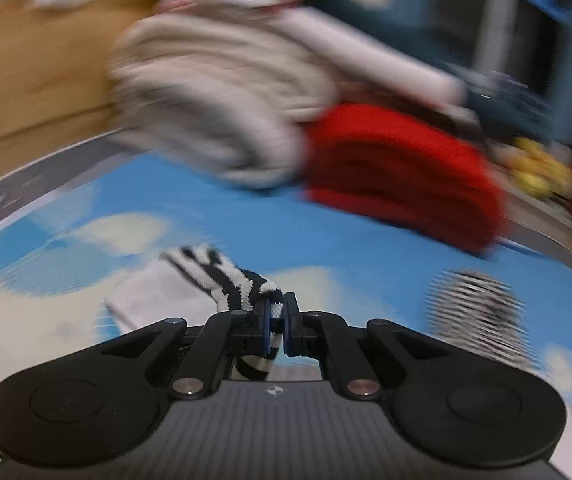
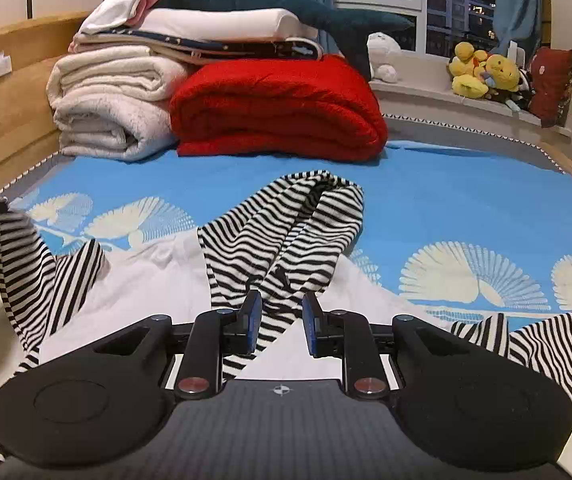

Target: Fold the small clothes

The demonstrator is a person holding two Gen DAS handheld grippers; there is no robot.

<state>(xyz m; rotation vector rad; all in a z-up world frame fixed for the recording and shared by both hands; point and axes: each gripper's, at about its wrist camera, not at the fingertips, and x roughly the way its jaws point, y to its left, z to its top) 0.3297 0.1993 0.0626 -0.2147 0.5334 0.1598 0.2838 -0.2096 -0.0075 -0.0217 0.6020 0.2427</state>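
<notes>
The left gripper (image 1: 277, 316) pinched a striped sleeve (image 1: 226, 280) between its fingers. The right gripper (image 2: 282, 320) hung with fingers spread over the striped garment (image 2: 282, 236), whose long axis ran away across the bed (image 2: 445, 184).

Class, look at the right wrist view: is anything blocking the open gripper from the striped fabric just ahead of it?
Nothing visible. The right hand-held gripper is open, and the striped garment lies directly between and ahead of its fingers.

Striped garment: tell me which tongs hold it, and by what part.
The left tongs are shut on the striped garment, pinching a bunched striped end of it. The right tongs are open above the cloth and hold nothing.
</notes>
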